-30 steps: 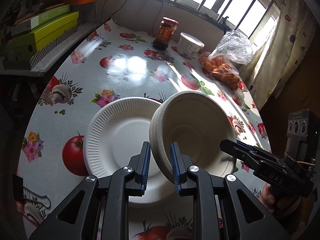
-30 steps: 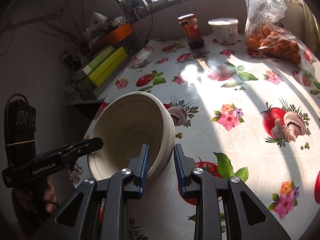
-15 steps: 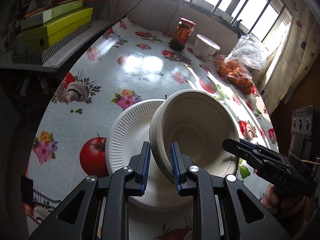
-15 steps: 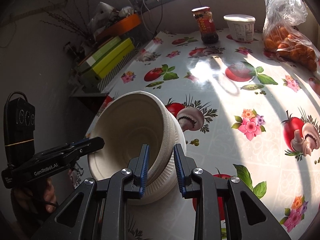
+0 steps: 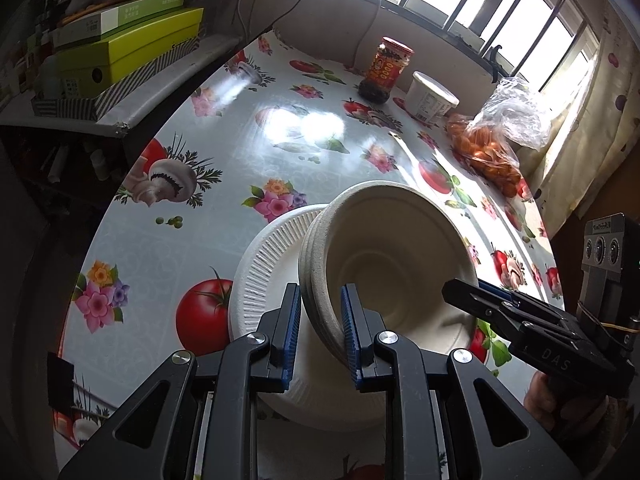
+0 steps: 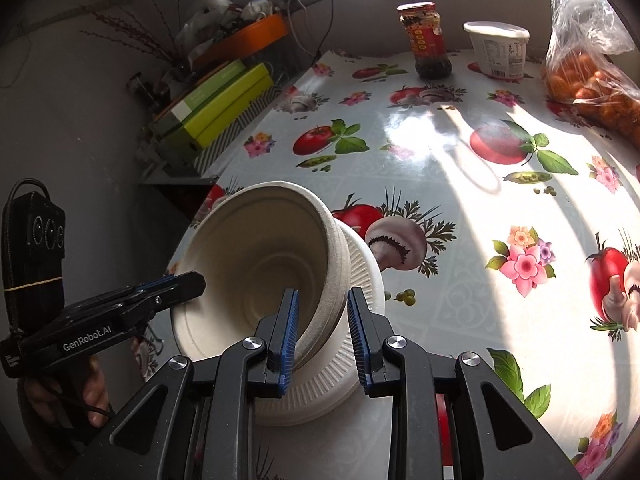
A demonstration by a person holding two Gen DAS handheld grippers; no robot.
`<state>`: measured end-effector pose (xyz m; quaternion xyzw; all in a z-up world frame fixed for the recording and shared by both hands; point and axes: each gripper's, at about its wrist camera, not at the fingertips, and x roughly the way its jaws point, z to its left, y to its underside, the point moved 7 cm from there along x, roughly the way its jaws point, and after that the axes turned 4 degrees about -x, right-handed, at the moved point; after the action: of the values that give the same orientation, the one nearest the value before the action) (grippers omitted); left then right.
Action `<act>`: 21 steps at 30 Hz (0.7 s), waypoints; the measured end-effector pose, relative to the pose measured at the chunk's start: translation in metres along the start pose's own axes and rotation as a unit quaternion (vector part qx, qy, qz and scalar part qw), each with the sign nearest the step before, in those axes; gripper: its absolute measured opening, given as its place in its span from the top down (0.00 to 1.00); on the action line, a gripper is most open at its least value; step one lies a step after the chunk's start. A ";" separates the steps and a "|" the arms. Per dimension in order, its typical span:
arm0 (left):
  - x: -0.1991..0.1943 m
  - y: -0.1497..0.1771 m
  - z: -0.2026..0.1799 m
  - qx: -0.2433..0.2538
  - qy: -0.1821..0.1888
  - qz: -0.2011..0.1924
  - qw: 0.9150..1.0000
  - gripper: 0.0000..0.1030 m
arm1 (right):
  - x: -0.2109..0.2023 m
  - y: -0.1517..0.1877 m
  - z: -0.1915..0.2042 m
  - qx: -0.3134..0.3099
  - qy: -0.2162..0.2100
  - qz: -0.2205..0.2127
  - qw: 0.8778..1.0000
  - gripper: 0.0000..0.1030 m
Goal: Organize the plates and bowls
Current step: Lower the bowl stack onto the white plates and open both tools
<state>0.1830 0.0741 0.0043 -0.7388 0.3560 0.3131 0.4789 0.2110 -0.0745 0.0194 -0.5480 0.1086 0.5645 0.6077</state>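
Observation:
A stack of beige paper bowls (image 5: pixel 384 256) hangs over a white ribbed paper plate (image 5: pixel 260 268) on the table. My left gripper (image 5: pixel 320 328) is shut on the stack's left rim. My right gripper (image 6: pixel 322 328) is shut on the opposite rim; it shows in the left wrist view (image 5: pixel 480 300) at the right. In the right wrist view the bowls (image 6: pixel 260 260) sit just above the plate (image 6: pixel 360 276), with the left gripper (image 6: pixel 176 284) at the far rim. Whether the bowls touch the plate I cannot tell.
The round table has a fruit-and-flower oilcloth (image 5: pixel 168 240). At the back stand a red-labelled jar (image 5: pixel 386 70), a white tub (image 5: pixel 430 96) and a bag of oranges (image 5: pixel 492 152). Green boxes (image 5: pixel 124 46) lie on a shelf to the left.
Both grippers have carried the bowl stack forward and down over the plate. The plate now lies mostly under the bowls.

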 end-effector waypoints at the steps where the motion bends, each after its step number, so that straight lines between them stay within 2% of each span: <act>1: 0.000 -0.001 0.000 0.000 0.000 0.000 1.000 0.79 | 0.000 0.000 0.000 0.000 0.000 0.001 1.000 0.75; 13: 0.000 -0.001 0.001 -0.002 0.001 0.001 1.000 0.79 | 0.000 0.000 0.001 0.003 -0.003 0.000 1.000 0.73; 17: -0.001 -0.001 0.001 0.002 -0.001 -0.001 1.000 0.78 | -0.002 0.000 0.002 0.006 -0.008 -0.004 1.000 0.58; 21: -0.005 -0.001 0.002 0.002 -0.002 -0.008 1.000 0.77 | -0.004 0.001 0.003 0.005 -0.007 -0.007 1.000 0.57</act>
<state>0.1810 0.0774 0.0081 -0.7402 0.3498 0.3103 0.4832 0.2076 -0.0750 0.0234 -0.5415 0.1032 0.5639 0.6150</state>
